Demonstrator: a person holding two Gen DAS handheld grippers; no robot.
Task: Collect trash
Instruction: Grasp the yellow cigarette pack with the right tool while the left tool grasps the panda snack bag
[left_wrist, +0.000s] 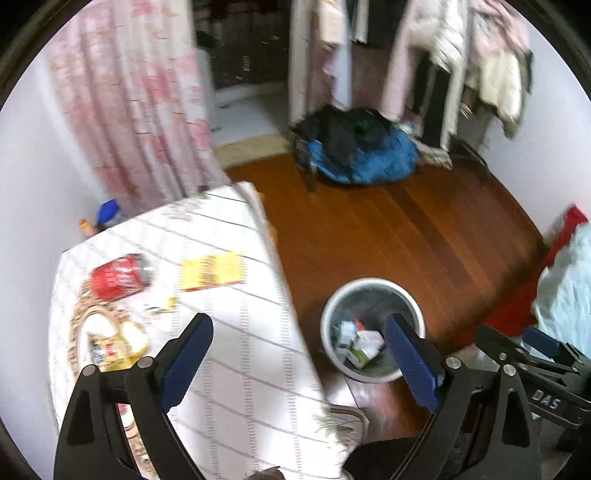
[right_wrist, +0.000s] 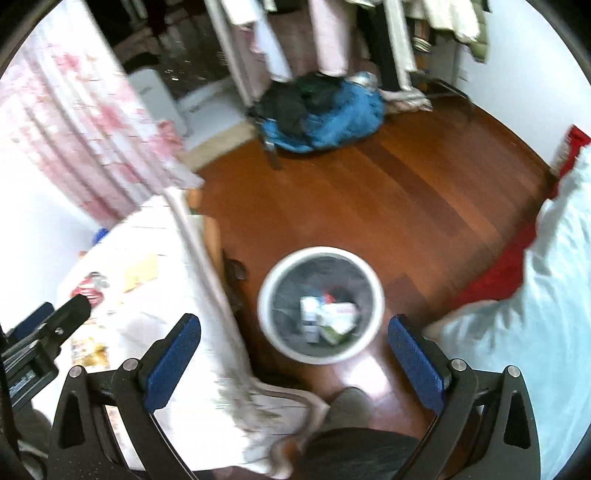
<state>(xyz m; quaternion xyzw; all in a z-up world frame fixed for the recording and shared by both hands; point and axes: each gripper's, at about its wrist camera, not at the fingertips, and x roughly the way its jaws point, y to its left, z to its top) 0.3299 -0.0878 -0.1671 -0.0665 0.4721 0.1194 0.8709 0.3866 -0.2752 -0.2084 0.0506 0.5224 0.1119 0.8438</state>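
While the left gripper (left_wrist: 299, 354) hangs spread and empty over the table (left_wrist: 236, 354) edge, a red can (left_wrist: 120, 277), yellow packet (left_wrist: 212, 272) and wrappers (left_wrist: 114, 343) lie on the cloth; the bin (left_wrist: 371, 328) stands on the floor beside it. From the right wrist, the right gripper (right_wrist: 293, 360) gapes empty above the bin (right_wrist: 320, 304), which holds some cartons. Best to approach the can low and straddle it squarely before closing.

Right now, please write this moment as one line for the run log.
left gripper: open, empty | right gripper: open, empty | bin: on floor, holds cartons | red can, yellow packet: on table
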